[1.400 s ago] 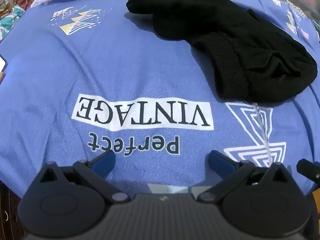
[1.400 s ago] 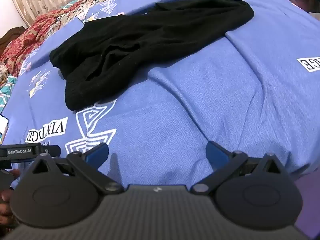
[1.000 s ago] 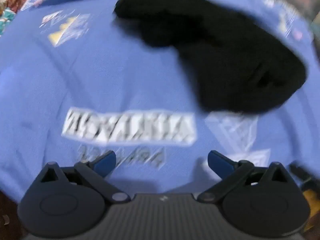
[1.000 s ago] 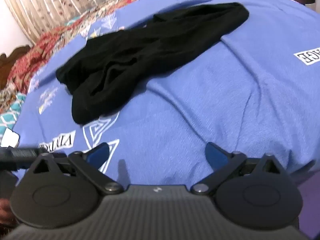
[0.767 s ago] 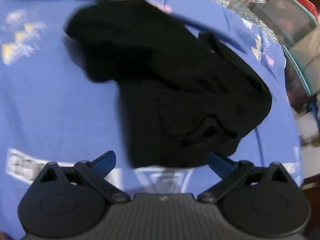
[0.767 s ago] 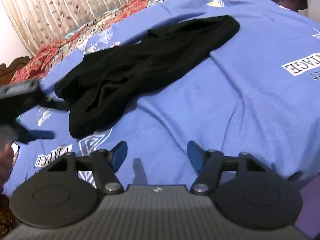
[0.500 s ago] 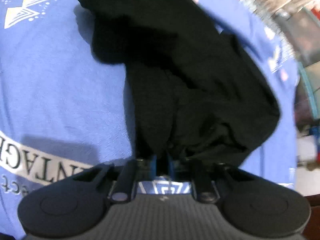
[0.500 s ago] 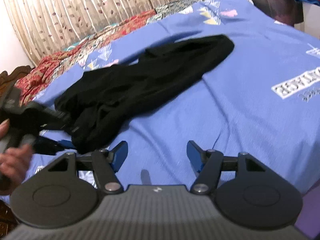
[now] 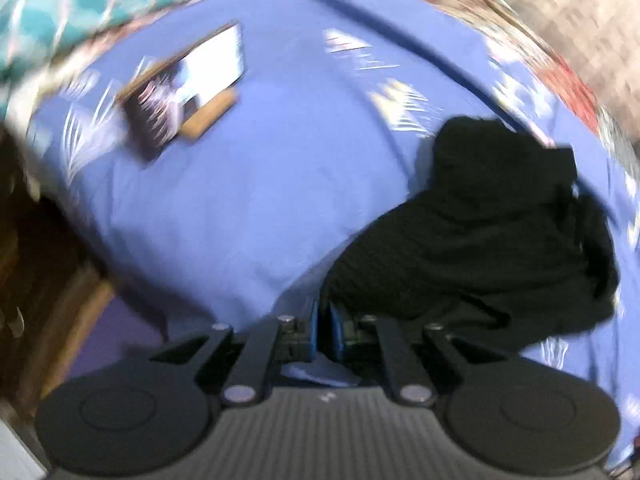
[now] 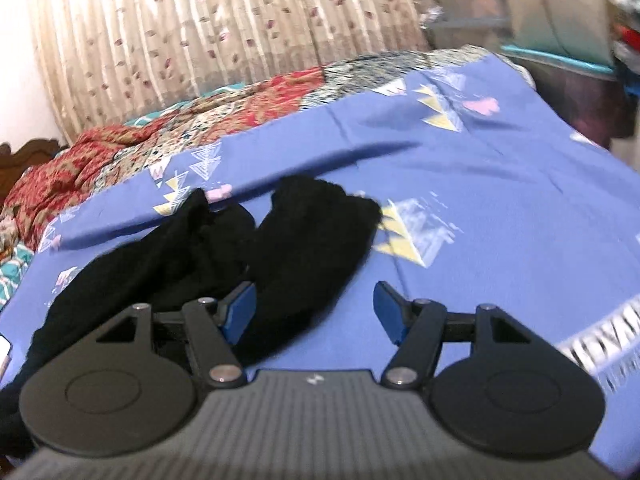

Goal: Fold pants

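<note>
The black pants [image 9: 480, 240] lie bunched on the blue printed bedsheet [image 9: 260, 200]. My left gripper [image 9: 324, 330] is shut on an edge of the pants, and the cloth trails off to the right from its blue pads. In the right wrist view the pants [image 10: 304, 248] lie in two dark lobes across the middle of the sheet [image 10: 500, 184]. My right gripper [image 10: 314, 314] hovers over their near end with its jaws partly open and nothing pressed between them; its left finger [image 10: 240, 312] stands over the black cloth.
A phone with a lit screen [image 9: 192, 84] lies on the sheet at the far left. The bed's edge and wooden frame [image 9: 60, 312] drop away at the left. A red patterned quilt [image 10: 160, 140], a curtain [image 10: 200, 28] and storage boxes [image 10: 560, 20] lie beyond.
My left gripper swept over to the pants, shut on their edge and dragged them toward the bed's corner, bunching them. My right gripper narrowed its jaws, rose and tilted up.
</note>
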